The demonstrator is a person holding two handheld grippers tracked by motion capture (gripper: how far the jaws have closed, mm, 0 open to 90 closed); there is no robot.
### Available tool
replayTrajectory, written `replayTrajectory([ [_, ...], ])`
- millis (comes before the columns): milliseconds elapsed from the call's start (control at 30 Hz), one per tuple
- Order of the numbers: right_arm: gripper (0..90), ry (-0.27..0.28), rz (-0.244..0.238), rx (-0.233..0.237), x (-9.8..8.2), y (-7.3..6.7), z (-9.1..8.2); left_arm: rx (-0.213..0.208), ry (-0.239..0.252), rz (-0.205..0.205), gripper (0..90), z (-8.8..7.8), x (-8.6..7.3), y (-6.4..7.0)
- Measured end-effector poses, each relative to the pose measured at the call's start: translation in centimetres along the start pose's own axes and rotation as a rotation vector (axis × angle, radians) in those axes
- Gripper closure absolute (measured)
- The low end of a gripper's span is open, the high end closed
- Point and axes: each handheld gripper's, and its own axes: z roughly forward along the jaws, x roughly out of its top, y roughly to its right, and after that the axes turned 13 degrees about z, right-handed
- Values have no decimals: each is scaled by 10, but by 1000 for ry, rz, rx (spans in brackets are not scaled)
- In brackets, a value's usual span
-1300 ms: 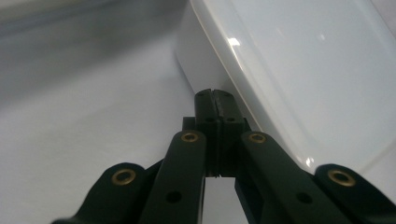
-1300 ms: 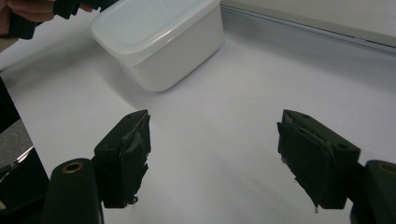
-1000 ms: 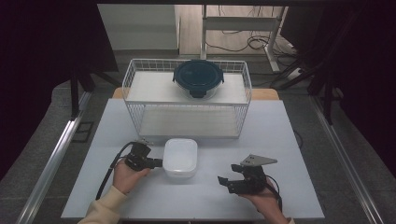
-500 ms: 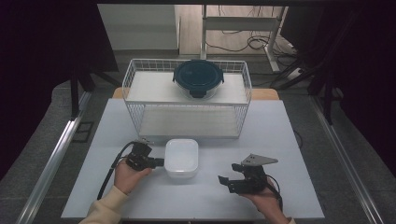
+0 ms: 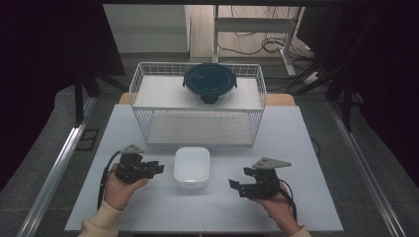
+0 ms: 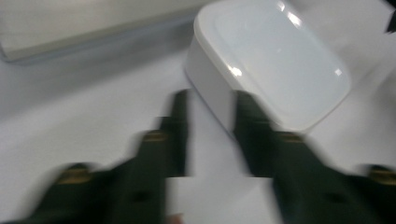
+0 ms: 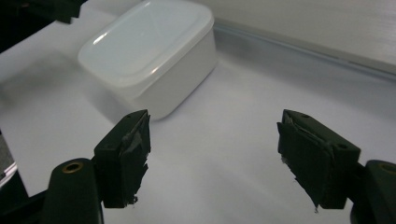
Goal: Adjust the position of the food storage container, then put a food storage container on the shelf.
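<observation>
Dim room, table lit from above — left gripper view motion-blurred; glare on white box (image 6: 275, 60).

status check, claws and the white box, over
Left claw just opened, off the white box. Right claw open, clear. Box lidded, before wire basket. Nothing in the way.

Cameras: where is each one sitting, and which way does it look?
High view: above the person's side, looking forward and down at the table; both hands, left gripper, right gripper.
Left gripper view: rides that gripper, facing the white box; its blurred jaws, just opening, nothing between.
Right gripper view: rides that gripper, facing the box; its open jaws.
All three share the white box.
</observation>
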Motion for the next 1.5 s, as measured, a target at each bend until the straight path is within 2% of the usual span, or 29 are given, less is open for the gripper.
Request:
replayTrajectory([
  [33, 253, 8, 10, -3, 3, 1, 1, 3, 11, -18, 487, -2, -1, -1],
  [67, 253, 15, 20, -6, 5, 1, 2, -13, 25, -50, 440, -3, -1, -3],
  [133, 253, 20, 68, 10, 10, 3, 5, -37, 38, -69, 356, -4, -1, -5],
  [200, 253, 17, 95, 14, 14, 5, 7, -54, 49, -73, 323, -5, 0, -6],
  [267, 254, 18, 100, 13, 18, 7, 9, -70, 57, -72, 318, -6, 1, -7],
  [333, 254, 23, 98, 17, 20, 8, 9, -66, 58, -67, 311, -6, 2, -8],
  [433, 255, 23, 109, 28, 20, 12, 10, -52, 51, -86, 287, -4, 1, -7],
  [500, 256, 18, 105, 36, 19, 10, 11, -47, 40, -88, 287, -4, 1, -4],
  [600, 261, 7, 73, 59, 17, 3, 11, -18, 37, -45, 302, -6, 4, 8],
  [667, 266, 0, 69, 72, 16, 0, 12, -23, 38, -43, 303, -7, 5, 13],
  [733, 275, -4, 90, 96, 16, -2, 12, -30, 38, -52, 307, -7, 4, 17],
  [767, 278, -7, 116, 116, 17, -3, 12, -39, 38, -58, 312, -7, 3, 17],
  [933, 274, -15, 123, 113, 20, -9, 13, -44, 47, -85, 319, -8, 4, 15],
  [1100, 291, -30, 134, 119, 27, -10, 21, -76, 49, -98, 366, -4, 5, 9],
  [1200, 306, -32, 141, 137, 35, -16, 25, -95, 62, -133, 370, -2, 6, 3],
  [1367, 328, -55, 135, 135, 44, -29, 37, -118, 85, -188, 373, -1, 8, -3],
  [1500, 346, -78, 141, 135, 49, -29, 50, -140, 83, -217, 398, 3, 9, -6],
])
